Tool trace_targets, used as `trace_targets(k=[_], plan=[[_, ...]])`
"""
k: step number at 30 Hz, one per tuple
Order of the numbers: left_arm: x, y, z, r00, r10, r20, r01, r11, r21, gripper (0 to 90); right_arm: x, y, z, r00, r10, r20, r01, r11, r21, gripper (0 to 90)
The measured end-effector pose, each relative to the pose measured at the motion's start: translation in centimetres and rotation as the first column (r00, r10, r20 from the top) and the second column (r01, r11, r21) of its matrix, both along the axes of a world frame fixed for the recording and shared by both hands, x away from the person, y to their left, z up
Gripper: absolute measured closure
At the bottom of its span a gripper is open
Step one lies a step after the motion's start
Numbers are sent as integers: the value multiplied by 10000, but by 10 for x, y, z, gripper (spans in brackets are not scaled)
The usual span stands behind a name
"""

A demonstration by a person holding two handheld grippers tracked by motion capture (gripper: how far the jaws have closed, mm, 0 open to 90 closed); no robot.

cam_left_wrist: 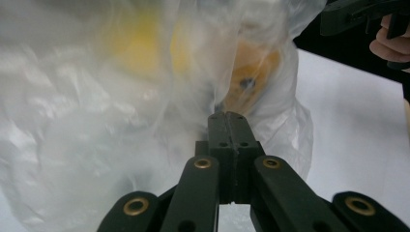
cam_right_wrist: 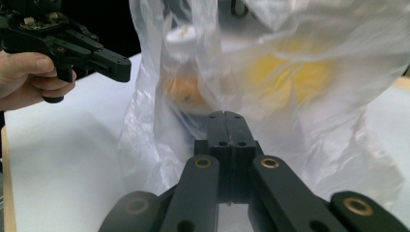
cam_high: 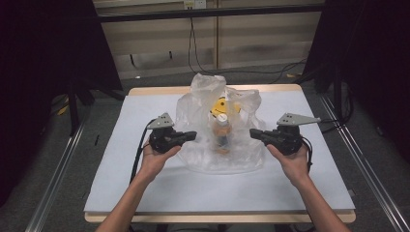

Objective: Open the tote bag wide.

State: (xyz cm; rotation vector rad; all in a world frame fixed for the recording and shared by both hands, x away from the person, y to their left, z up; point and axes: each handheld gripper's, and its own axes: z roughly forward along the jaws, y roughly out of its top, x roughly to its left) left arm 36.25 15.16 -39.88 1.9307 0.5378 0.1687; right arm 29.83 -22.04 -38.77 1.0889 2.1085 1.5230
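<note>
While the person's two hands rest on the white desk, a clear plastic bag sits at the middle of it, between the two claws. Inside the bag there is a yellow thing toward the 12 o'clock side, and a small bottle with a white cap just under it, toward 6 o'clock; the film blurs both, so their exact form cannot be told.

The left claw is at the 9 o'clock side of the bag and points toward 3 o'clock. In the left gripper view its two black jaws are pressed together, with the tip at the bag's film; if some film is pinched between them cannot be told.

The right claw is at the 3 o'clock side and points toward 9 o'clock. In the right gripper view its jaws are also closed tight against each other, tip at the plastic, and a pinch cannot be confirmed.
</note>
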Motion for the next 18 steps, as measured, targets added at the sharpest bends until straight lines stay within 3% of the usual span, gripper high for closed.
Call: trace_targets(k=[3,8,9,11,13,18], plan=[[-1,3,11,9997,57,241,-51,9997,-239,900,0,-4,13,9996,-63,260,61,9999,85,900],[6,10,44,9967,318,744,-264,9970,-725,900,8,-5,37,9979,-144,633,141,9999,60,900],[6,10,44,9967,318,744,-264,9970,-725,900,10,-5,41,9975,-196,682,189,9998,117,900],[17,9,60,9948,377,950,-277,9942,-1042,900,18,-4,51,9959,-214,874,205,9997,111,900],[21,7,66,9944,422,966,-305,9924,-1191,900,21,-2,56,9956,-248,907,234,9996,165,900],[46,-9,96,9911,553,1207,-384,9897,-1381,900,41,8,81,9912,-250,1298,220,9995,243,900]])
